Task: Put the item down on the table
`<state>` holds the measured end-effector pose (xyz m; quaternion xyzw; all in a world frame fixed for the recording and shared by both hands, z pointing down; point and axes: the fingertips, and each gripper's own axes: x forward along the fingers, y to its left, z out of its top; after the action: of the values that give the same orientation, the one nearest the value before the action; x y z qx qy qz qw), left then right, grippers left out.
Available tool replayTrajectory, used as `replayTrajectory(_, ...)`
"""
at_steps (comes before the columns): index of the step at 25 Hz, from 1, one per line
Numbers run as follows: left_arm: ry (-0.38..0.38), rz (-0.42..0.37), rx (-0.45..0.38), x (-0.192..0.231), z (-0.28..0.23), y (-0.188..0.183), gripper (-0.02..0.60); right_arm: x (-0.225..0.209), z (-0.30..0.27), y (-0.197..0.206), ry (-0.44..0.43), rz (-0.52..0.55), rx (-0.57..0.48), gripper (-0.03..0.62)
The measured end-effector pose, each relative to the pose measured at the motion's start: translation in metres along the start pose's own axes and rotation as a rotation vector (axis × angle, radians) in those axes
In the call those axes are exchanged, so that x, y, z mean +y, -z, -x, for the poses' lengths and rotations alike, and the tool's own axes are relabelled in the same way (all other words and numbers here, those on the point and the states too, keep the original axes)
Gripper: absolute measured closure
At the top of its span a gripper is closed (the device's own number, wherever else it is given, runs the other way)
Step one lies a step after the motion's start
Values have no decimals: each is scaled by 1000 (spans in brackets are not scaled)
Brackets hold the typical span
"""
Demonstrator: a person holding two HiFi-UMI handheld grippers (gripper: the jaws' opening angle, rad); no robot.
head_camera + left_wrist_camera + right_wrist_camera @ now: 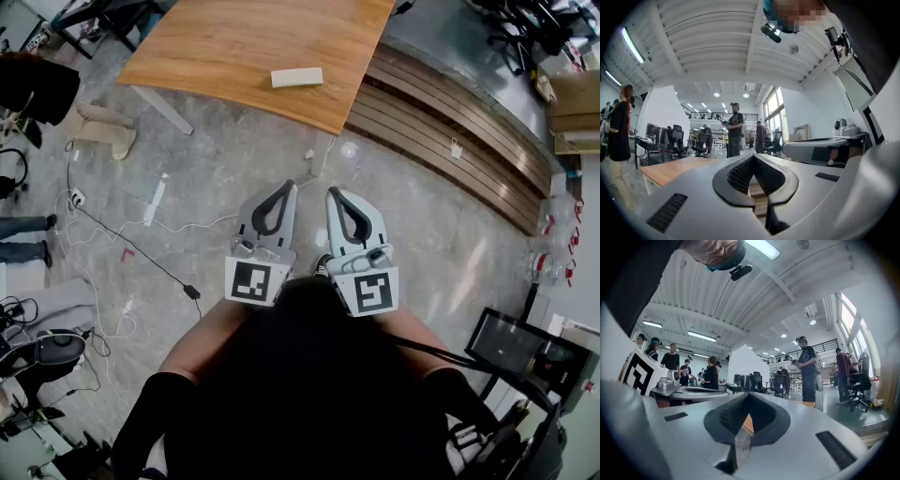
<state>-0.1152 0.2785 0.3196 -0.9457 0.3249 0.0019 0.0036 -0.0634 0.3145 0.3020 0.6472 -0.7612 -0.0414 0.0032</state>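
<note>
While holding left hand-held gripper (283,190) and right hand-held gripper (338,195) shut and empty, could snag cable (141,252) at 9 o'clock walking toward block (297,77) on table (216,47).

Cables (141,253) are trailing left of the left gripper (285,187), and wooden steps (441,127) are curving past ahead of the right gripper (336,193).

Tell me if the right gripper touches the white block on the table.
Apart. Head view: right gripper hangs over the floor, well short of the white block.
</note>
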Motion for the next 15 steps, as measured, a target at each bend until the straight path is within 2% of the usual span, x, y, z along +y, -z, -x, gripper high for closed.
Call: replayTrajectory(15,2,3,12,-4,-13,3,577,-14,-5,4,9,-14,5,580)
